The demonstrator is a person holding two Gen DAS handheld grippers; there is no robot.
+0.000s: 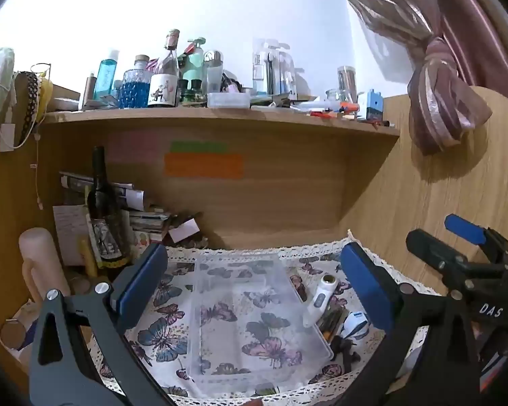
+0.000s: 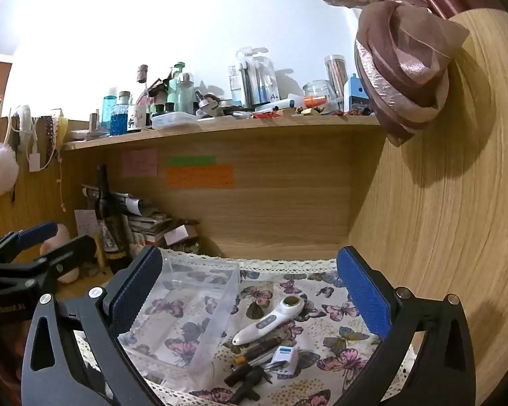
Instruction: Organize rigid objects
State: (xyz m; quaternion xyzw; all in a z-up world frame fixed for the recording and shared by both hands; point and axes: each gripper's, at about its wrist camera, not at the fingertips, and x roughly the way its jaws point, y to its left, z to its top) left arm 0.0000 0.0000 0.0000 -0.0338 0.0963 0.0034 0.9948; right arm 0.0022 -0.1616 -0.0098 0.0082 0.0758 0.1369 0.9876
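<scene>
A: Organizer tray (image 1: 254,318), clear plastic with dividers, sits on the butterfly cloth (image 1: 159,335) on the desk, compartments look empty. Left wrist view: left claw (image 1: 254,287) spread wide, holding nothing, framing the tray, probably so it can steady it.

B: Loose stuff?

A: Just right of the tray: white handheld device (image 1: 320,299) leaning along the tray's edge, dark pens (image 1: 332,321) beside it, small white-blue box (image 1: 354,324), black clip-like piece (image 1: 345,350). Right claw (image 1: 457,247) shows at the far right edge; can't judge its gap from here.

B: Right wrist view?

A: Right claw (image 2: 250,287) wide open, empty, hanging above the pile. White handheld device (image 2: 271,321) lies diagonal on the cloth, pens (image 2: 257,350) under its tip, white-blue box (image 2: 284,355) near, black piece (image 2: 245,380) nearest the camera. Tray (image 2: 193,308) sits left, apart from the device here. Left claw (image 2: 61,240) at far left, fingers apart.

B: Why this layout?

A: My read: items clustered beside the tray for short carries into compartments. Nothing sorted yet; device looks like the first pick.
</scene>
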